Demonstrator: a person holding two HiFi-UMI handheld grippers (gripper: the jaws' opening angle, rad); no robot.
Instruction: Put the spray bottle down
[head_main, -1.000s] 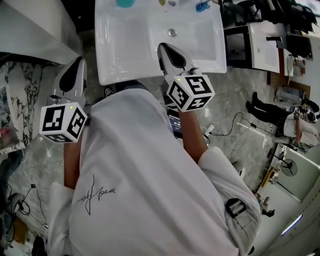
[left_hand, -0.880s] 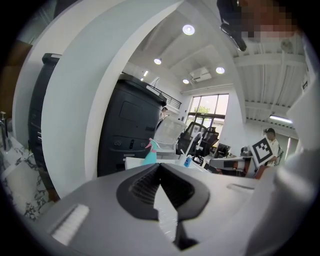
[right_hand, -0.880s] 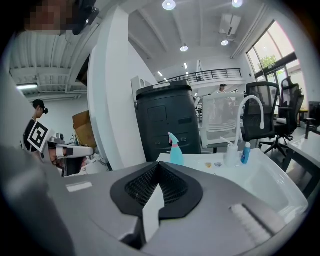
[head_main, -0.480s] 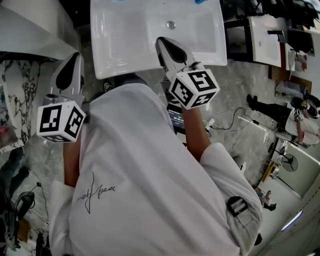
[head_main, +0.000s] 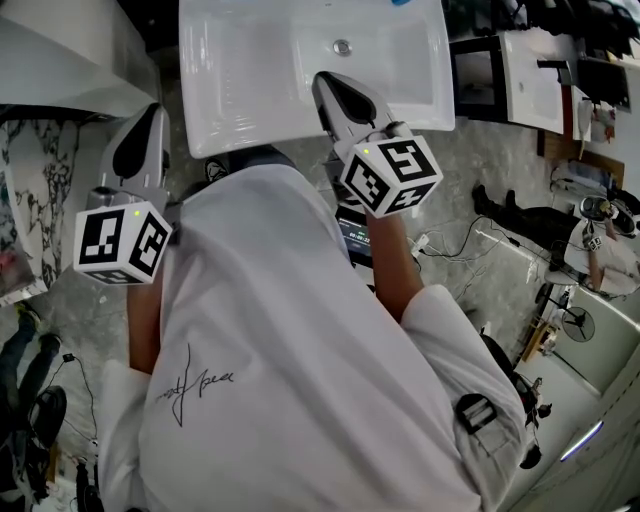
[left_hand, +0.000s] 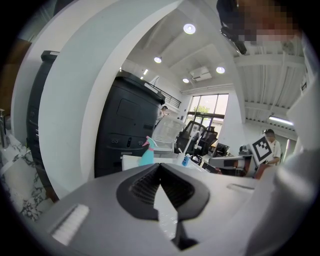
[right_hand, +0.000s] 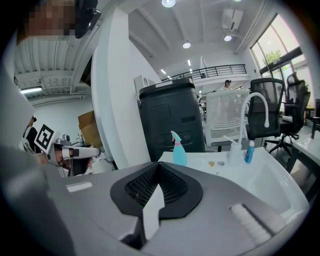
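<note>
Right gripper (right_hand: 159, 165) jaws pressed together, nothing pinched; left gripper (left_hand: 160, 166) same. Spray bottle (right_hand: 178, 150), teal with a pink nozzle, stands upright on the back ledge of the sink (right_hand: 282, 187), well beyond the right jaw tips and slightly right of them. Further right, by the faucet (right_hand: 252, 107): white pump bottle (right_hand: 233, 152) and small blue bottle (right_hand: 248, 151), just beside each other. Fill levels unreadable.

The head view's top edge cuts off the far end of the sink (head_main: 260, 90).
</note>
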